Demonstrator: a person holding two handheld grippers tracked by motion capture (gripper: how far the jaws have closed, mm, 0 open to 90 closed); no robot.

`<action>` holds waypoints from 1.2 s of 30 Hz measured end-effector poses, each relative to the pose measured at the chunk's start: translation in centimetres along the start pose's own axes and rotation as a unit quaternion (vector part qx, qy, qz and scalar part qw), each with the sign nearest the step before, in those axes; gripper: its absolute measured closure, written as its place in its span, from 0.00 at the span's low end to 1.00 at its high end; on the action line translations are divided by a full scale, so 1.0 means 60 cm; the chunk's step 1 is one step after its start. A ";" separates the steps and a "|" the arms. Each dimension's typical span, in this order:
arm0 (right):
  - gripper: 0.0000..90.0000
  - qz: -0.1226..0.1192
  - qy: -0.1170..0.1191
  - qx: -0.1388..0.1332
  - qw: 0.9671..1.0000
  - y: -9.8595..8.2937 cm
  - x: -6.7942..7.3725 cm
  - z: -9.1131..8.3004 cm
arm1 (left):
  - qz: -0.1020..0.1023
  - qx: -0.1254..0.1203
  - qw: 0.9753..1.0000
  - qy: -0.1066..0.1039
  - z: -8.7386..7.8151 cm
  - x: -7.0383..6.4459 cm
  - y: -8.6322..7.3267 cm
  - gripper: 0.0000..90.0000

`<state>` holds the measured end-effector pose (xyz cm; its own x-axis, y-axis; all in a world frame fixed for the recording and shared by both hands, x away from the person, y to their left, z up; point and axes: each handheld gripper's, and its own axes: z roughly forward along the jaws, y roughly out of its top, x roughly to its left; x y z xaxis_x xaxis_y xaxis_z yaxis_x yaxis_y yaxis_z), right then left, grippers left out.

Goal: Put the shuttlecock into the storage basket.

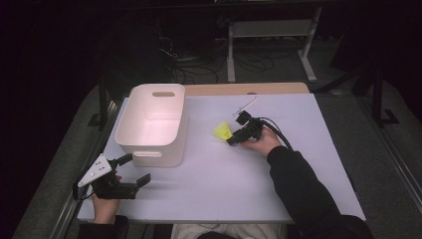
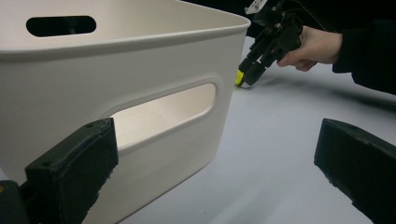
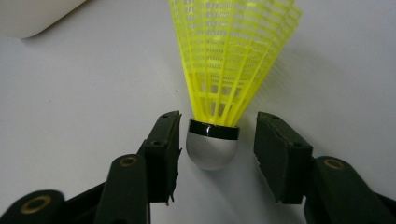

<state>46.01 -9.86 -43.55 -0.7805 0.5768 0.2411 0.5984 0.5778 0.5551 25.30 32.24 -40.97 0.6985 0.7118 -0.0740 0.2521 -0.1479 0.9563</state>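
Observation:
A yellow plastic shuttlecock (image 3: 233,56) with a silver cap (image 3: 212,147) lies on the white table; in the high view the shuttlecock (image 1: 223,131) is near the middle. My right gripper (image 3: 215,149) is open, its jaws on either side of the cap with small gaps, not touching it. In the high view the right gripper (image 1: 234,140) sits just right of the shuttlecock. My left gripper (image 1: 138,169) is open near the front left, beside the white bin (image 1: 152,124). In the left gripper view the bin's handle slot (image 2: 163,109) is close ahead, and the left jaws stand wide apart.
The white bin (image 2: 116,60) looks empty inside and stands at the table's left. A wooden strip (image 1: 246,88) runs along the table's far edge. Cables and a desk frame (image 1: 271,45) lie on the dark floor beyond. The right hand (image 2: 313,46) appears in the left gripper view.

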 end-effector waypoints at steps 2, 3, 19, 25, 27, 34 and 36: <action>0.61 -0.001 0.000 0.001 1.000 0.000 0.001 0.001 | 0.000 0.000 1.000 0.000 0.000 0.000 0.000 0.00; 0.63 0.000 0.000 0.001 1.000 0.001 0.001 0.002 | 0.000 0.000 1.000 0.000 0.000 0.000 0.000 0.00; 0.71 -0.005 0.001 -0.009 1.000 0.007 0.006 -0.019 | 0.000 0.000 1.000 0.000 0.000 0.000 0.000 0.00; 0.71 -0.008 -0.001 -0.013 1.000 0.012 0.010 -0.033 | -0.001 0.001 1.000 0.001 0.001 0.000 0.000 0.00; 0.71 -0.011 -0.002 -0.013 1.000 0.015 0.012 -0.037 | 0.000 0.001 1.000 0.001 0.000 0.000 0.000 0.00; 0.71 -0.020 -0.003 -0.018 1.000 0.025 0.021 -0.052 | -0.001 0.000 1.000 0.000 0.000 0.000 0.000 0.00; 0.71 -0.023 -0.003 -0.018 1.000 0.028 0.024 -0.057 | -0.001 0.000 1.000 0.000 0.000 0.000 0.000 0.00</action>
<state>45.29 -10.05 -39.58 -0.8059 0.5533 0.2106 0.5551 0.5825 0.5937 25.31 32.22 -40.98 0.6982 0.7119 -0.0754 0.2533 -0.1471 0.9561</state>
